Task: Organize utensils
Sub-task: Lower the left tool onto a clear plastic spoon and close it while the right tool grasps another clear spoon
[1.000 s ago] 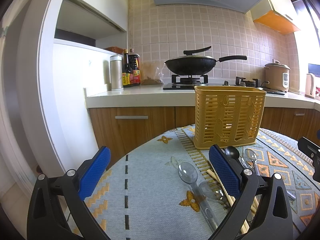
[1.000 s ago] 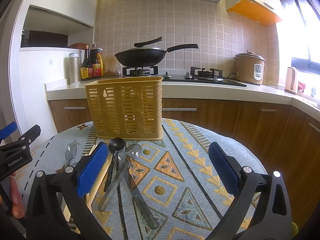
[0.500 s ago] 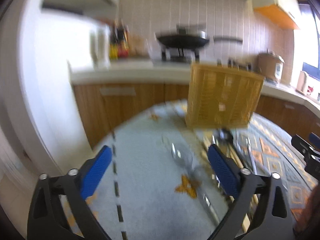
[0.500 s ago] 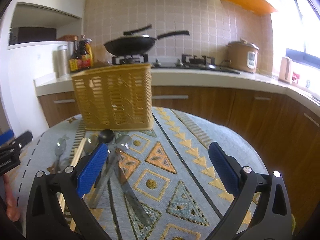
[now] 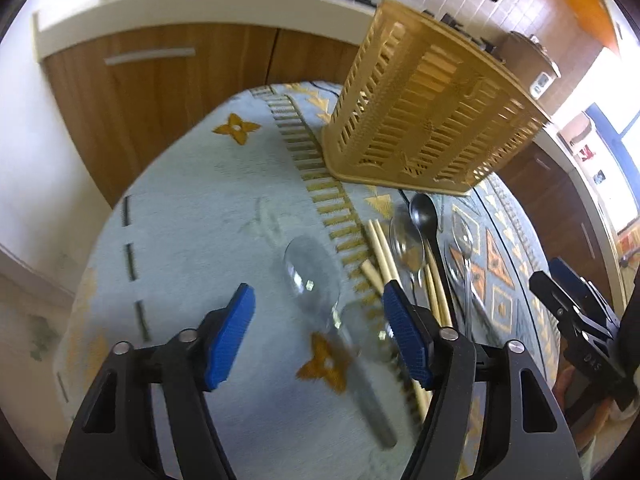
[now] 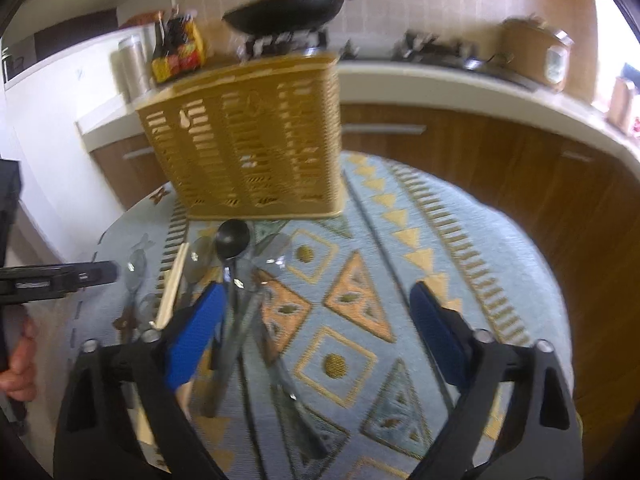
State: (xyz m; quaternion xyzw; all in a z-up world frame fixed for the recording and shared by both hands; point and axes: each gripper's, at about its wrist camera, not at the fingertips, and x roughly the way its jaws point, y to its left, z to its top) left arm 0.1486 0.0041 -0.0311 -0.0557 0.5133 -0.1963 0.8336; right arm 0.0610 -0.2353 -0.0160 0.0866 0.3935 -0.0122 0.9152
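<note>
- Left gripper (image 5: 318, 334): jaws spread wide, nothing held, tipped down over the clear spoon (image 5: 310, 272) on the tablecloth (image 5: 192, 208).
- Right gripper (image 6: 316, 332): also spread and empty, hovering on the near side of the basket (image 6: 248, 136), its left pad (image 6: 196, 332) over the handles of the utensil pile.
- Judgement: the step in hand is the left pick of the clear spoon. You get a surer bite on the narrow handle than on the bowl, so straddle the handle, come down square, then close.
- A second clear spoon (image 5: 362, 330) appears to overlap that handle near your right pad (image 5: 406, 340). Check that you catch only one.
- Both views are motion-blurred; slow down before closing.
- The basket stands upright at the far side of the cloth. Utensils lie flat just in front of it: black spoon (image 5: 425, 210) nearest the basket, chopsticks (image 5: 380, 254) beside it, more clear spoons around.
- The left view alone shows the clear spoon's bowl, handle and the overlap.
- The right view alone shows the basket's full front and the black spoon (image 6: 232, 236) crossing the other handles. The clear spoon there is a faint smear behind the other gripper's tip (image 6: 86, 274).
</note>
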